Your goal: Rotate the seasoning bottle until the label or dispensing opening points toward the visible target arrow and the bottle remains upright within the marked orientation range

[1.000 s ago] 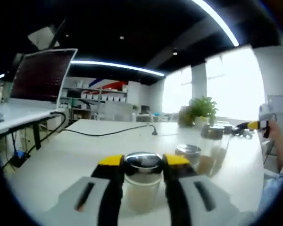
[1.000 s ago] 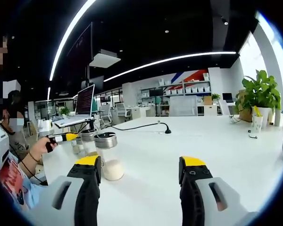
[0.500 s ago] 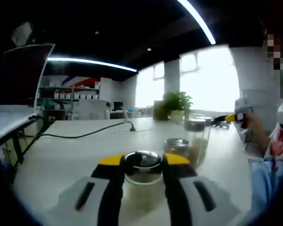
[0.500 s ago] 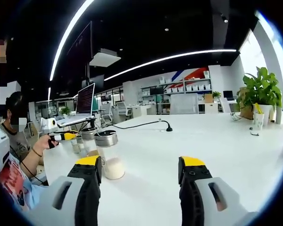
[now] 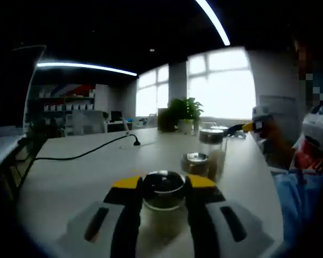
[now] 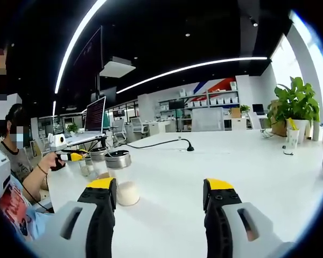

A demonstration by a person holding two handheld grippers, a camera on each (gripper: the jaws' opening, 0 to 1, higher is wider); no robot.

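Note:
My left gripper (image 5: 162, 181) is shut on a glass seasoning bottle (image 5: 162, 203) with a shiny metal lid; the bottle stands upright on the white table (image 5: 70, 183). Two similar bottles, a short one (image 5: 195, 163) and a taller one (image 5: 211, 146), stand just behind it. My right gripper (image 6: 160, 187) is open with nothing between its yellow-tipped fingers. A bottle of white powder (image 6: 121, 181) stands beside its left jaw. Far left, a hand holds the left gripper (image 6: 70, 156) by more bottles (image 6: 98, 157). No arrow or label is visible.
A black cable (image 5: 86, 153) runs across the table (image 6: 247, 161), and the cable's end (image 6: 187, 146) lies mid-table. A potted plant (image 6: 296, 105) stands at the right, a laptop (image 6: 95, 115) at the far left. A person's sleeve (image 5: 299, 199) fills the right edge.
The left gripper view has swung round with the bottle still in the jaws; the room has slid leftward. The right gripper view has hardly shifted.

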